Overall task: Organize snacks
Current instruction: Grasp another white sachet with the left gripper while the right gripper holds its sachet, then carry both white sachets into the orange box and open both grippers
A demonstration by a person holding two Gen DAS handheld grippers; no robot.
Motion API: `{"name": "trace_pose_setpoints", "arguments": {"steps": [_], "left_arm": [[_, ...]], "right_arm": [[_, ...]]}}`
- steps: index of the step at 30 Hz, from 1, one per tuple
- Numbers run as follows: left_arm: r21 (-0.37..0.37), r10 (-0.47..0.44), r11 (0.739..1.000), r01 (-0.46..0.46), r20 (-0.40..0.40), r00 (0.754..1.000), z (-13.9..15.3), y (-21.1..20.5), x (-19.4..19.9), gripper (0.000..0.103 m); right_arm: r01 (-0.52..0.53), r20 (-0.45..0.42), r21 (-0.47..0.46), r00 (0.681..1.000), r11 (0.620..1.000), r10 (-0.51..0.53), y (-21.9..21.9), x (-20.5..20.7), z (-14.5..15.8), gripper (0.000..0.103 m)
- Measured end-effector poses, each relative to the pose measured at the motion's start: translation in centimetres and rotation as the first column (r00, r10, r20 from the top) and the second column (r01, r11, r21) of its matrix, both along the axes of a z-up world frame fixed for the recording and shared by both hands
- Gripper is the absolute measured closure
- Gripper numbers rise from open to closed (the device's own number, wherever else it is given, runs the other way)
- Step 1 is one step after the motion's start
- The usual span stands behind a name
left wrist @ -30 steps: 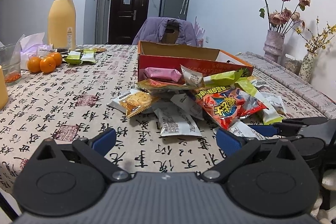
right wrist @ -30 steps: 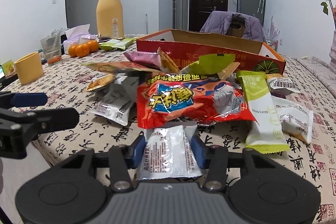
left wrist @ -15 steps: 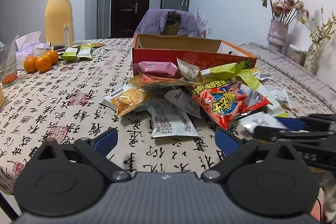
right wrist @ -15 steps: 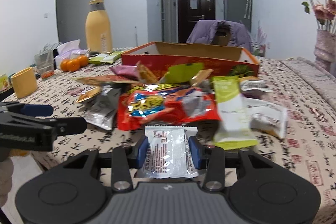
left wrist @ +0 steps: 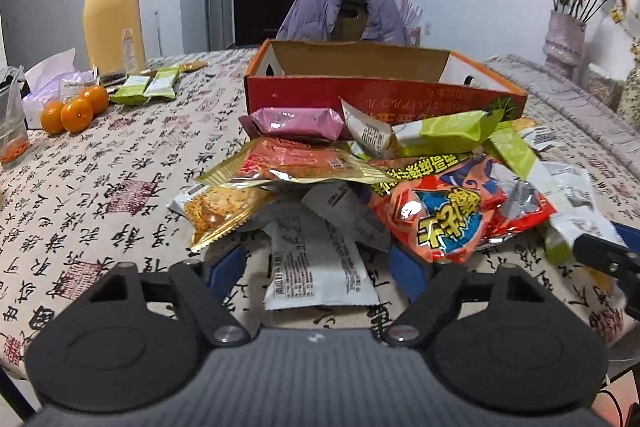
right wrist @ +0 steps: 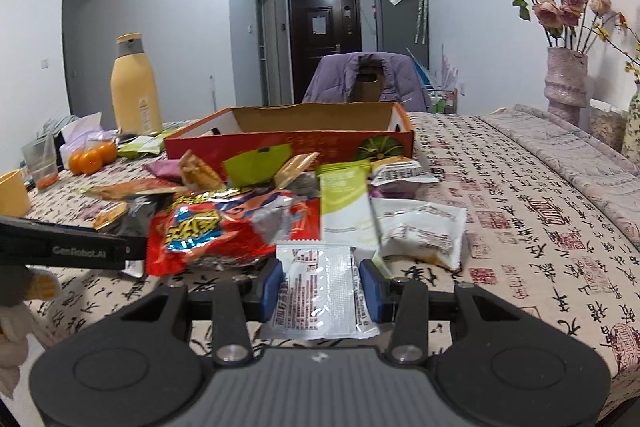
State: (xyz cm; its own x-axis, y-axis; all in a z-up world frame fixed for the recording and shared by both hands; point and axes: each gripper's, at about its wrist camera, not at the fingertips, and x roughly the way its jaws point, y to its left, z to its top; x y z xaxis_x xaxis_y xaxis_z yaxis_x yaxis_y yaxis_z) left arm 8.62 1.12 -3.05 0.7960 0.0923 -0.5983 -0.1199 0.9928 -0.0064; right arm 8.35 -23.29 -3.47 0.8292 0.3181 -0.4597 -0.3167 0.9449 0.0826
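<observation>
- Left wrist view: the left gripper (left wrist: 318, 261) is hovering low over the desk (left wrist: 100, 187) with its blue fingers (left wrist: 224, 267) standing wide apart, a white packet (left wrist: 316, 267) lying flat between them and touching neither.
- A heap of snacks is sitting just in front of the cardboard box (left wrist: 376, 95): a pink bar (left wrist: 296, 119) is lying nearest the box, a gold pouch (left wrist: 292, 165) is resting just on the near side of it, and a red chip bag (left wrist: 452, 217) is lying to the right.
- Well to the left of the box, three oranges (left wrist: 74, 107) are sitting near a tall yellow bottle (left wrist: 114, 15).
- Right wrist view: the right gripper (right wrist: 322, 287) is pinching a clear sachet (right wrist: 320, 295), its fingers (right wrist: 370, 289) pressing on both side edges.
- The sachet is hanging at the near edge of the heap, well short of the box (right wrist: 288, 135).
- A green bar (right wrist: 344, 207) is lying between the sachet and the box.
</observation>
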Motion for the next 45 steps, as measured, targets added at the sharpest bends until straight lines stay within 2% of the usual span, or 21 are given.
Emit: {"name": "trace_pose_setpoints", "arguments": {"steps": [8,14,28,38,45], "left_arm": [[0.004,0.026,1.0,-0.026,-0.044,0.999,-0.8,-0.4,1.2,0.047],[-0.005,-0.001,1.0,0.001,-0.036,0.999,-0.8,0.0,0.9,0.053],[-0.002,-0.043,0.999,0.043,-0.014,0.999,-0.6,0.5,-3.0,0.054],[-0.005,-0.116,0.993,0.116,0.063,0.991,1.5,0.3,-6.4,0.054],[-0.009,-0.188,0.982,0.191,0.142,0.972,4.2,-1.1,-6.9,0.054]], "right_arm": [[0.007,-0.006,0.01,1.0,1.0,-0.007,-0.6,0.3,-0.4,0.062],[0.006,-0.006,0.017,1.0,1.0,-0.006,-0.7,0.3,-0.4,0.062],[-0.004,0.012,0.022,1.0,1.0,0.004,-0.6,-0.4,0.1,0.062],[0.004,0.041,0.028,0.999,1.0,-0.006,-1.1,-1.1,1.0,0.062],[0.005,0.085,0.038,0.996,0.999,-0.008,-1.0,-0.8,2.5,0.062]]}}
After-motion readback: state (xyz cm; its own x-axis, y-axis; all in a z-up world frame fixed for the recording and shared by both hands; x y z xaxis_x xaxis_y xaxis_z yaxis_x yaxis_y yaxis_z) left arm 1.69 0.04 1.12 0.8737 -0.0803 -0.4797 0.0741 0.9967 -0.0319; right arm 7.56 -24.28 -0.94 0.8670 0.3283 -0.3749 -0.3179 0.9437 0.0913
